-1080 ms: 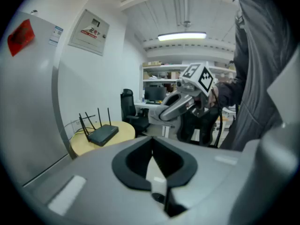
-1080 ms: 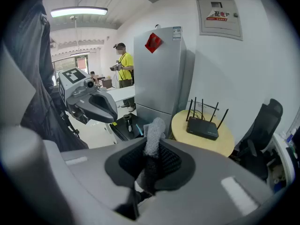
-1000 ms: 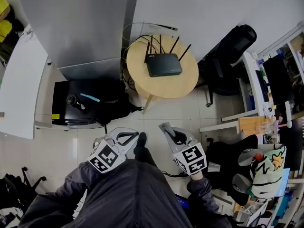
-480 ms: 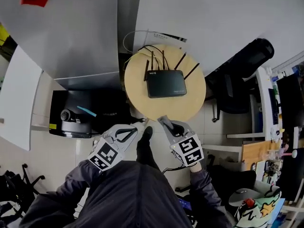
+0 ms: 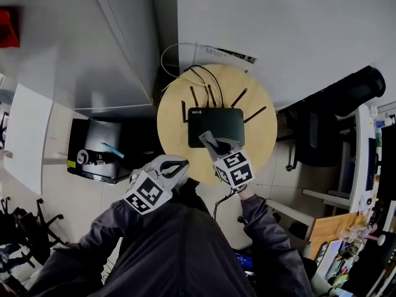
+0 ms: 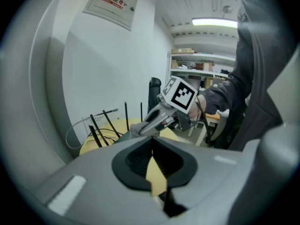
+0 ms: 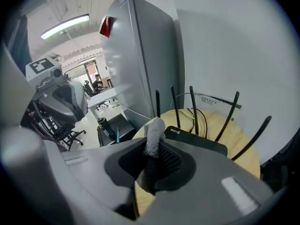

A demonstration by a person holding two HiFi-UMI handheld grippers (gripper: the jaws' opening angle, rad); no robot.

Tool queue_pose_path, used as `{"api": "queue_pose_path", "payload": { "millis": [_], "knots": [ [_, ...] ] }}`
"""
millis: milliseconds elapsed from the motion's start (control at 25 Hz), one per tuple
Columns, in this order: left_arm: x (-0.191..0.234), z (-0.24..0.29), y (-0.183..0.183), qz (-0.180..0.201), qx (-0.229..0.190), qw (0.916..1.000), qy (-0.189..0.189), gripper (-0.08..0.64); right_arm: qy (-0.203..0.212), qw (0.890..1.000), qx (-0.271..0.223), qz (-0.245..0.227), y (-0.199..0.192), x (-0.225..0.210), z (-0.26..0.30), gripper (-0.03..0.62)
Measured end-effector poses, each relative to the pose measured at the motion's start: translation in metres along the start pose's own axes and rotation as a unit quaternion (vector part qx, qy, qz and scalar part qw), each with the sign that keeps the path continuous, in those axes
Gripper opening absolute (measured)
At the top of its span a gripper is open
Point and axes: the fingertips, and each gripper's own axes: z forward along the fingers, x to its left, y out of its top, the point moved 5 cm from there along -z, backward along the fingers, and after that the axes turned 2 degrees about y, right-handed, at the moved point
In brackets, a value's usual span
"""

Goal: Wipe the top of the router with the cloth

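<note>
A round wooden table (image 5: 263, 146) stands against the far wall – black cables (image 5: 207, 78) and a pale yellow wire (image 5: 168, 55) loop over its far edge. Left of it, on the floor, a black box (image 5: 99, 159) carries a blue pen-like strip (image 5: 113, 148). A black office chair (image 5: 337, 101) sits right.

An office: black desk chair (image 5: 356, 88), crowded desk (image 5: 364, 159), stocked shelves (image 6: 201, 62) (strip light (image 6: 213, 21) overhead), tiled floor (image 5: 74, 190).

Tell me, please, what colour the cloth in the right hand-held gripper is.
The cloth is grey, clearest in the right gripper view.
</note>
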Motion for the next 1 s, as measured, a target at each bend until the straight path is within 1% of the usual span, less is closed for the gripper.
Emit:
{"api": "queue_pose_path", "payload": {
  "millis": [120,200,280,400,520,640,720,840,1000],
  "knots": [
    [0.025,0.021,0.000,-0.001,0.006,1.0000,-0.003,0.000,0.005,1.000,0.004,-0.002,0.017,-0.023,0.026,0.037],
    [0.042,0.030,0.007,0.002,0.000,1.0000,-0.006,0.000,0.004,1.000,0.016,-0.013,0.029,-0.035,0.042,0.037],
    [0.054,0.040,0.007,-0.001,0.005,0.9999,-0.011,0.000,0.002,0.999,0.030,-0.012,0.036,-0.048,0.060,0.037],
    [0.069,0.050,-0.003,-0.015,0.019,0.9996,-0.015,0.000,0.000,0.999,0.053,-0.005,0.040,-0.063,0.090,0.037],
    [0.084,0.060,-0.013,-0.033,0.034,0.9988,-0.016,0.000,-0.001,0.997,0.081,-0.015,0.042,-0.071,0.122,0.037],
    [0.089,0.062,-0.019,-0.041,0.047,0.9978,-0.022,0.000,-0.002,0.994,0.108,-0.015,0.037,-0.075,0.148,0.037],
    [0.089,0.061,-0.021,-0.047,0.048,0.9975,-0.025,0.000,-0.004,0.992,0.127,-0.016,0.032,-0.078,0.159,0.037],
    [0.090,0.060,-0.023,-0.062,0.043,0.9967,-0.029,0.000,-0.023,0.988,0.153,-0.017,0.023,-0.092,0.162,0.037],
    [0.089,0.058,-0.023,-0.065,0.042,0.9964,-0.035,0.000,-0.071,0.983,0.171,0.012,-0.002,-0.129,0.138,0.037]
  ]
}}
